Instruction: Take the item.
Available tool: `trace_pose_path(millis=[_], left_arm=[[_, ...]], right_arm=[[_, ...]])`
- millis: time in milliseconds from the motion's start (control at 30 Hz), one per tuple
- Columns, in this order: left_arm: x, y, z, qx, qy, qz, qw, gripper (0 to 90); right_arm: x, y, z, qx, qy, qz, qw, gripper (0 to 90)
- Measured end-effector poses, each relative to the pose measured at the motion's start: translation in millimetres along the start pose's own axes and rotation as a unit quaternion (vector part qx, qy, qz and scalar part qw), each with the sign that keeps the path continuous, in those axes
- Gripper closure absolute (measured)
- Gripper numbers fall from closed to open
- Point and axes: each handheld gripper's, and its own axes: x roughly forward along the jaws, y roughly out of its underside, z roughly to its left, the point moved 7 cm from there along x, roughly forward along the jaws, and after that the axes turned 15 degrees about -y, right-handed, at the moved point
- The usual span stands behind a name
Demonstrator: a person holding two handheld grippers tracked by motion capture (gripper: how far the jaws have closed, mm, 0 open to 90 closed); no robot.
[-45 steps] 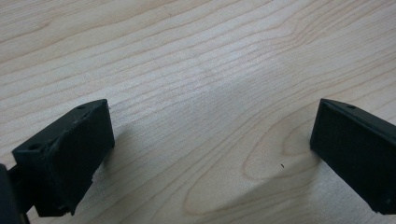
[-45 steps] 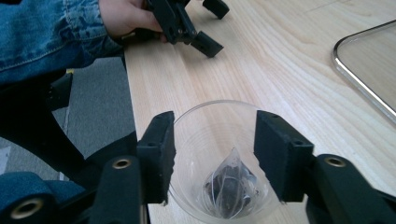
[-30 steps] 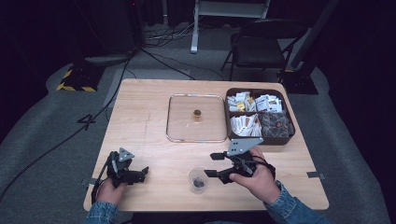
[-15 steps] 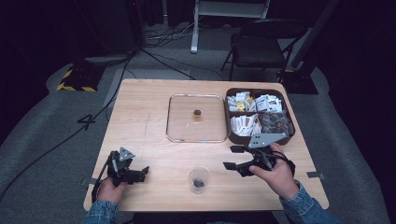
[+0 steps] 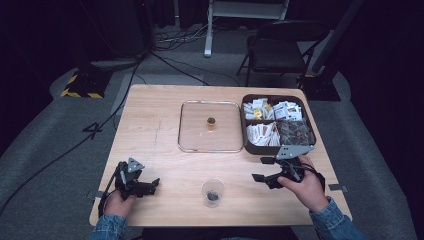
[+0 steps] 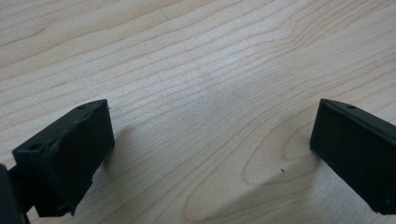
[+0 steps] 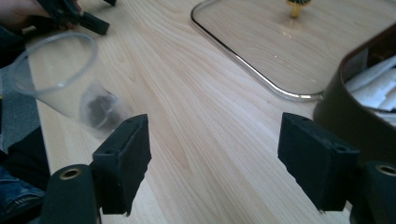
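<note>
Careful: both your left hand-held gripper [image 5: 150,184] and right hand-held gripper [image 5: 261,170] are released, and a careless right sweep could tip the plastic cup [image 5: 212,192] on the bench [image 5: 160,135].

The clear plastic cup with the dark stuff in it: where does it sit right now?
In the high view the clear cup stands upright near the table's front edge, between the two grippers, nearer the right gripper, in front of the glass lid.

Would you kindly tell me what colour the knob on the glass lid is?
The knob on the glass lid is gold, clearest in the right gripper view.
</note>
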Motion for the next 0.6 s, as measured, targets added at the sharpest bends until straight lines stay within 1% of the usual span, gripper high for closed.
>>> trace_pose_path(millis=[167,300,467,600], left_arm=[[0.0,0.0,0.0,0.0,0.0,0.0,1.0,0.0],[0.0,0.0,0.0,0.0,0.0,0.0,1.0,0.0],[0.0,0.0,0.0,0.0,0.0,0.0,1.0,0.0],[0.0,0.0,0.0,0.0,0.0,0.0,1.0,0.0]], right_arm=[[6.5,20.7,-15.4,0.014,0.009,0.01,0.9998,24.4],[14.7,37.8,-25.3,0.013,0.016,0.026,0.9995,23.6],[23.6,54.6,-33.6,0.008,0.02,0.038,0.999,23.3],[27.4,64.2,-37.6,0.013,0.031,0.036,0.9988,22.6]])
